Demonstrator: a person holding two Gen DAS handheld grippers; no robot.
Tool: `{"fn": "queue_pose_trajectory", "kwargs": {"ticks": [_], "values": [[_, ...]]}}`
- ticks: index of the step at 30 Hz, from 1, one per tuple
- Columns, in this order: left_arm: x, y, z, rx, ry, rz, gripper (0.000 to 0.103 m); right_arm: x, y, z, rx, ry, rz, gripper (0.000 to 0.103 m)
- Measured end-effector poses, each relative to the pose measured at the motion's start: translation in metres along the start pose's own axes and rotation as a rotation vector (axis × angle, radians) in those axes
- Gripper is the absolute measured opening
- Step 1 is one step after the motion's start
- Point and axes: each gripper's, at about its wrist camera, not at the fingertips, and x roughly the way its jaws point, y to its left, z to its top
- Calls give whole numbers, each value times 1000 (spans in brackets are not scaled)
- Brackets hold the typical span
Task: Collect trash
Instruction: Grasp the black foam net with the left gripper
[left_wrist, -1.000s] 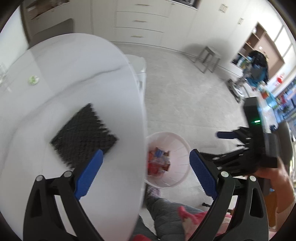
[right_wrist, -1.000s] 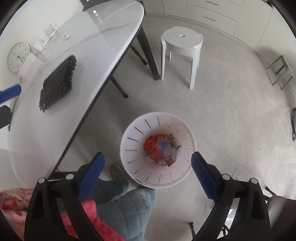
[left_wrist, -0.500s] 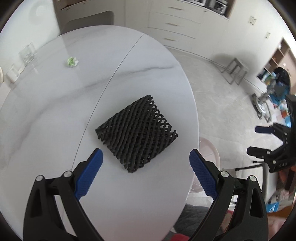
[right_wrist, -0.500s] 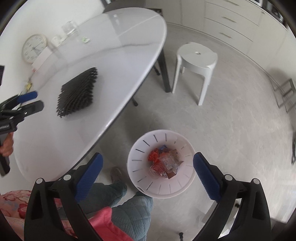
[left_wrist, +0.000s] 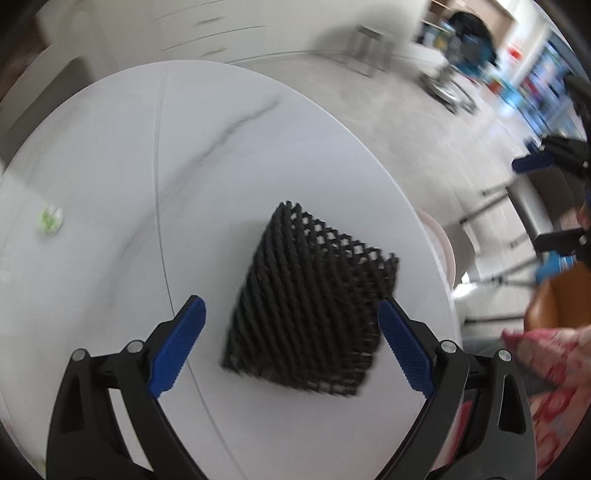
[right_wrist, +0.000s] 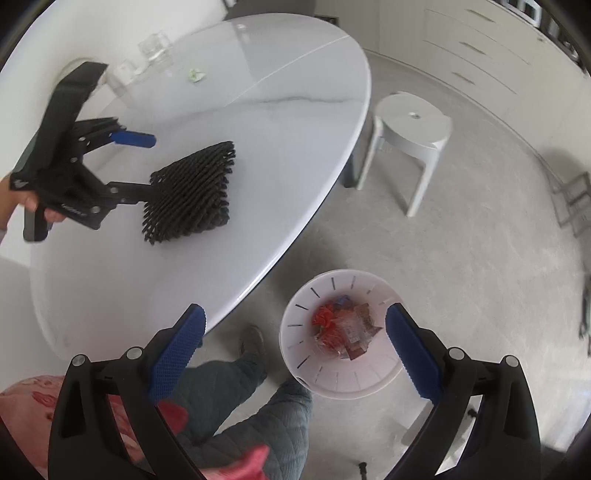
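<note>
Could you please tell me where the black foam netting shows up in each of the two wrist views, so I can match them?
Left wrist view: the black foam netting lies centre-low on the table, between the open fingers of the left gripper.
Right wrist view: it sits upper left, at the left gripper's fingertips.
Shared landmark: the dark vein in the white marble table, beyond the netting.

White stool (right_wrist: 412, 127) beside marble table (right_wrist: 288, 122)

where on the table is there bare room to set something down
Bare tabletop lies between the black mesh pad and the far rim, and from the pad to the near edge. It is crowded by the glasses and green scrap, and around the left hand-held gripper.
</note>
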Motion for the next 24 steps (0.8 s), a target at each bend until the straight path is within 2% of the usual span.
{"fn": "queue_pose_trajectory", "kwargs": {"ticks": [2, 4, 7, 11, 13, 16, 21, 24], "values": [[10, 11, 2, 55, 4, -45, 90, -3, 10, 1, 25, -5, -26, 97], [18, 18, 3, 88, 15, -88, 85, -6, 18, 1, 53, -12, -41, 97], [29, 25, 1, 131, 17, -126, 84, -7, 28, 4, 111, -21, -52, 97], [41, 29, -3, 131, 34, -180, 66, -10, 39, 9, 159, -31, -91, 97], [38, 27, -6, 128, 10, -175, 62, -8, 40, 13, 189, -30, -102, 97], [36, 25, -9, 96, 7, -140, 50, -6, 43, 21, 216, -33, -107, 97], [23, 22, -18, 32, -35, -104, 18, 1, 56, 36, 171, -22, -121, 97], [16, 24, -20, -46, -46, -94, 13, 5, 65, 48, 128, -16, -127, 97]]}}
